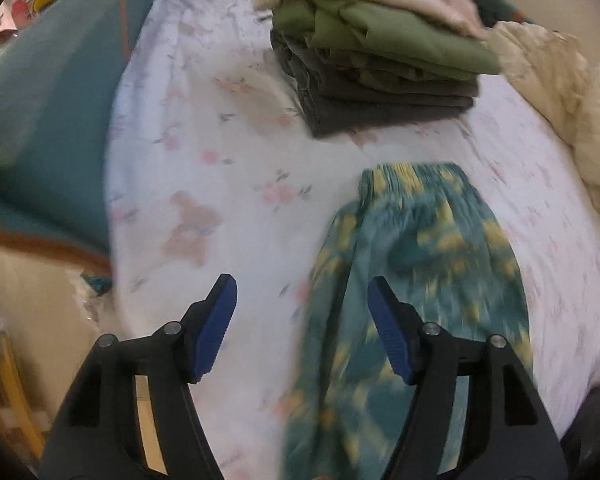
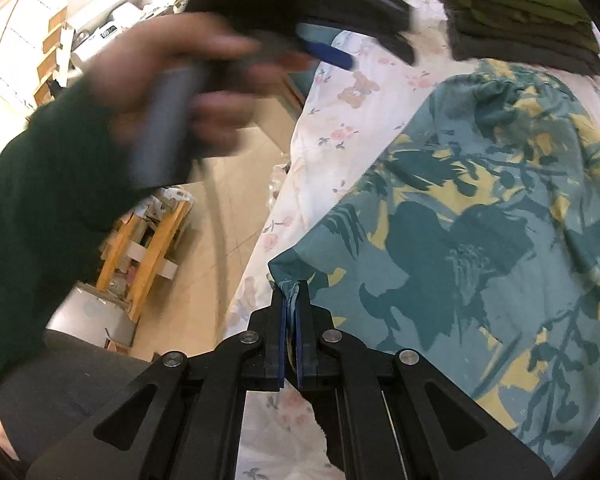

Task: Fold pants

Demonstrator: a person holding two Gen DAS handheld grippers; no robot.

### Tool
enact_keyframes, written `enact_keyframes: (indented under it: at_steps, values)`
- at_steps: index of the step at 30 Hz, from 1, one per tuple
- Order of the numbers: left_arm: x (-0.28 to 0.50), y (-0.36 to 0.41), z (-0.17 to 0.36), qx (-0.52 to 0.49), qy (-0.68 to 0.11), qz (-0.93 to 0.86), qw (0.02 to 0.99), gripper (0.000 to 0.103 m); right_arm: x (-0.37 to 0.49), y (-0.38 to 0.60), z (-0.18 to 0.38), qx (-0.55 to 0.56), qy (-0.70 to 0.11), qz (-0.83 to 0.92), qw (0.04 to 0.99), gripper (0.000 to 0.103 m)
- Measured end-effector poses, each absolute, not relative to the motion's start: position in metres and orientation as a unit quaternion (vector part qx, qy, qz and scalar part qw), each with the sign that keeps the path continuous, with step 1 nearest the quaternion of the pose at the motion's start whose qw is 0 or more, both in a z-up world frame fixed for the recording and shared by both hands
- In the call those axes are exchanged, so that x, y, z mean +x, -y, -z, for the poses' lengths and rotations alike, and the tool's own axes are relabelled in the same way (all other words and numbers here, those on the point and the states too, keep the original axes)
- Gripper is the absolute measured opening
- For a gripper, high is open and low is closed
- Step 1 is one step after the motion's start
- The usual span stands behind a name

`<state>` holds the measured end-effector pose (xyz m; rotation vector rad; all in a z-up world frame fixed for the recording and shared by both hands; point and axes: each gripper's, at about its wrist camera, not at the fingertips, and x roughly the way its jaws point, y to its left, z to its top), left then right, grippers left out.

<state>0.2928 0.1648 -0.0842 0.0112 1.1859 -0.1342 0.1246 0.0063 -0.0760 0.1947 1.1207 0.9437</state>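
Observation:
Teal pants with a yellow leaf print (image 1: 412, 264) lie on the floral bed sheet (image 1: 204, 168), elastic waistband at the far end. My left gripper (image 1: 302, 292) is open and empty, held above the sheet, with its right finger over the pants' left edge. In the right wrist view the pants (image 2: 480, 240) spread to the right. My right gripper (image 2: 291, 300) is shut on a corner of the pants at the bed's near edge. The left gripper (image 2: 328, 54) shows blurred at the top of that view, held by a hand.
A stack of folded green and grey clothes (image 1: 380, 60) sits beyond the waistband, with pale cloth on top. A cream blanket (image 1: 572, 92) lies at the right. A teal cushion (image 1: 48, 112) is at the left. A yellow wooden frame (image 2: 144, 252) stands on the tiled floor.

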Motion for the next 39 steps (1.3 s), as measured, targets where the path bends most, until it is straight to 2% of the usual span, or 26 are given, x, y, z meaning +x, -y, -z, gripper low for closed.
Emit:
enact_keyframes:
  at_steps: [3,7,9,10,11,13,18,22,23,26,28,30,31,37,38,39]
  values:
    - [0.253,-0.186,0.064,-0.001,-0.55,0.058,0.833,0.068,0.121,-0.035,0.081,0.081,-0.514,-0.437,0.734,0.004]
    - [0.218,-0.209,0.071,-0.039,-0.556,0.035,0.829,0.07,0.111,-0.071,0.1,0.066,-0.531,-0.433,0.726,0.009]
    - [0.207,-0.212,0.086,-0.041,-0.559,0.007,0.828,0.07,0.105,-0.085,0.114,0.035,-0.543,-0.416,0.729,0.018]
    - [0.2,-0.212,0.094,-0.027,-0.566,-0.006,0.824,0.07,0.101,-0.089,0.119,0.02,-0.548,-0.412,0.728,0.035]
    - [0.194,-0.206,0.107,-0.01,-0.58,-0.002,0.815,0.07,0.097,-0.091,0.124,0.015,-0.552,-0.411,0.726,0.057]
    - [0.187,-0.205,0.124,-0.02,-0.598,0.015,0.801,0.07,0.085,-0.082,0.117,0.036,-0.542,-0.422,0.726,0.075]
    - [0.172,-0.198,0.156,-0.032,-0.631,0.052,0.773,0.07,0.075,-0.009,0.09,0.099,-0.521,-0.4,0.747,0.076]
    - [0.166,-0.177,0.17,-0.033,-0.64,0.106,0.76,0.07,0.077,0.093,0.075,0.162,-0.506,-0.308,0.79,0.076]
    - [0.165,-0.167,0.175,-0.015,-0.647,0.108,0.755,0.07,0.078,0.127,0.074,0.173,-0.498,-0.27,0.805,0.08]
    - [0.16,-0.148,0.188,0.045,-0.657,0.1,0.746,0.069,0.089,0.187,0.089,0.201,-0.512,-0.196,0.812,0.085]
    - [0.159,-0.143,0.188,0.05,-0.662,0.1,0.741,0.061,0.094,0.223,0.115,0.253,-0.532,-0.152,0.794,0.085]
    - [0.157,-0.137,0.187,0.048,-0.671,0.103,0.733,0.051,0.09,0.236,0.14,0.273,-0.558,-0.128,0.774,0.083]
    - [0.156,-0.133,0.186,0.046,-0.675,0.105,0.729,0.049,0.088,0.237,0.15,0.296,-0.56,-0.142,0.761,0.08]
    - [0.14,-0.098,0.195,0.1,-0.679,0.131,0.715,0.048,0.096,0.2,0.175,0.339,-0.565,-0.268,0.703,0.077]
    - [0.14,-0.092,0.194,0.112,-0.679,0.135,0.713,0.042,0.101,0.187,0.182,0.317,-0.581,-0.269,0.699,0.077]
    - [0.141,-0.092,0.191,0.102,-0.684,0.134,0.71,0.017,0.107,0.179,0.191,0.307,-0.588,-0.265,0.7,0.077]
